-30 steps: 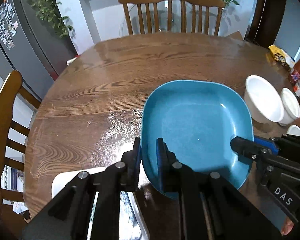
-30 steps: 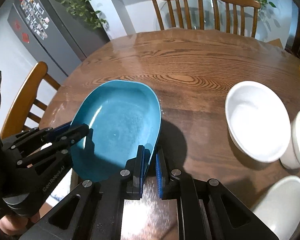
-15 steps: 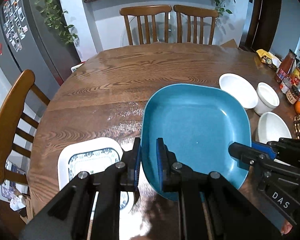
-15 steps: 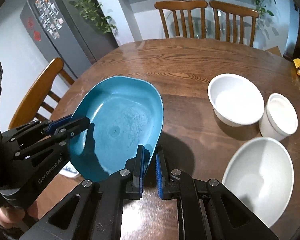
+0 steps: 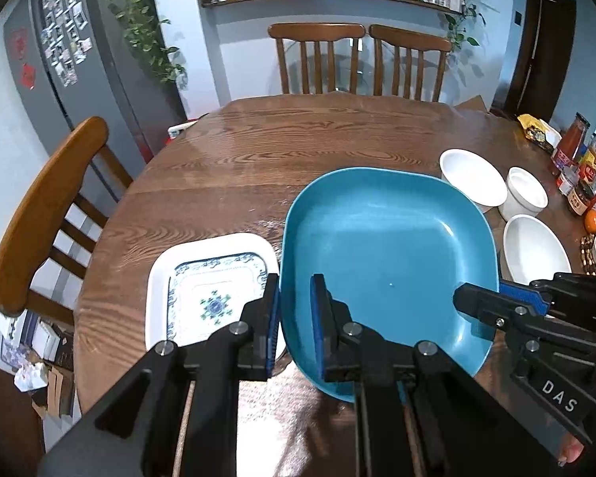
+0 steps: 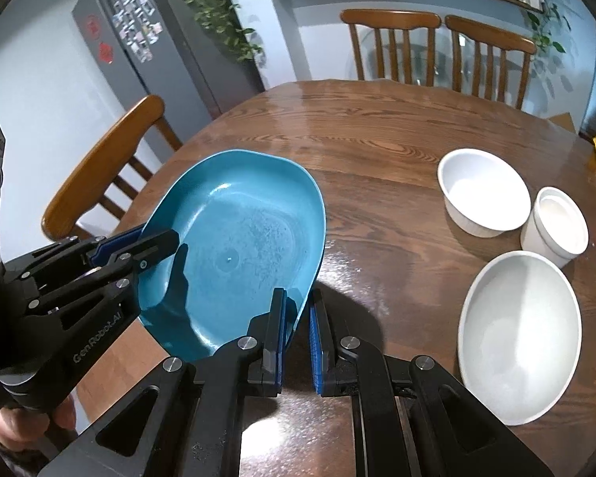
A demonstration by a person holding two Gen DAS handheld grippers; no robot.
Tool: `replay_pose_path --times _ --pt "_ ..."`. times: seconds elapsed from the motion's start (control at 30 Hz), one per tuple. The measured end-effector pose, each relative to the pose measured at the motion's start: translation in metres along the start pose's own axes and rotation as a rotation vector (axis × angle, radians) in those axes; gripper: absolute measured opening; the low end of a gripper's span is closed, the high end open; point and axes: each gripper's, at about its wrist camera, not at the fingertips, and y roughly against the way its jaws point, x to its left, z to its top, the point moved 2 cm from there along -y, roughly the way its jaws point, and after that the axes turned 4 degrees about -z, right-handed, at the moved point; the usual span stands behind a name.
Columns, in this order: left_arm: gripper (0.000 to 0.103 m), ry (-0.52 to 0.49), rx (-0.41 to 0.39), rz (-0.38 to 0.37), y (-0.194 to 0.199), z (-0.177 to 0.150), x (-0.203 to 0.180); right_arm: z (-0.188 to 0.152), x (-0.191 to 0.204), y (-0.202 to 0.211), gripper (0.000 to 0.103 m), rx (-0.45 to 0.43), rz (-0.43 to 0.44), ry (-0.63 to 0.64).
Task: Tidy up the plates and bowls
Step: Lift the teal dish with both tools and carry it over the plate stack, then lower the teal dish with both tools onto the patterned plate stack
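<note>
A blue square plate (image 5: 385, 258) is held above the wooden table (image 5: 298, 147) by both grippers. My left gripper (image 5: 296, 310) is shut on the plate's left rim. My right gripper (image 6: 298, 318) is shut on its right rim; the plate also shows in the right wrist view (image 6: 242, 246). A white plate with a blue pattern (image 5: 206, 286) lies on the table just left of the blue plate. Three white bowls stand to the right: a wide one (image 6: 482, 190), a small cup-like one (image 6: 556, 226) and a large one (image 6: 520, 330).
Bottles, jars and an orange (image 5: 592, 220) crowd the table's right edge. Wooden chairs stand at the left (image 5: 47, 206) and at the far side (image 5: 318, 55). A grey fridge (image 5: 67, 63) stands at the back left.
Both grippers have lifted the blue plate and pulled back toward me. The patterned white plate and the third bowl have come into view.
</note>
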Motion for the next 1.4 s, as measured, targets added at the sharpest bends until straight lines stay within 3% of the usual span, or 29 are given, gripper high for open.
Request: replay_pose_path --times 0.83,1.4 --pt "0.013 0.131 -0.037 0.107 0.034 -0.023 0.082 0.009 0.086 -0.008 0.012 0.003 0.079 0.158" --pt "0.013 0.157 0.024 0.123 -0.002 -0.017 0.119 0.028 0.109 -0.058 0.012 0.054 0.078 0.166"
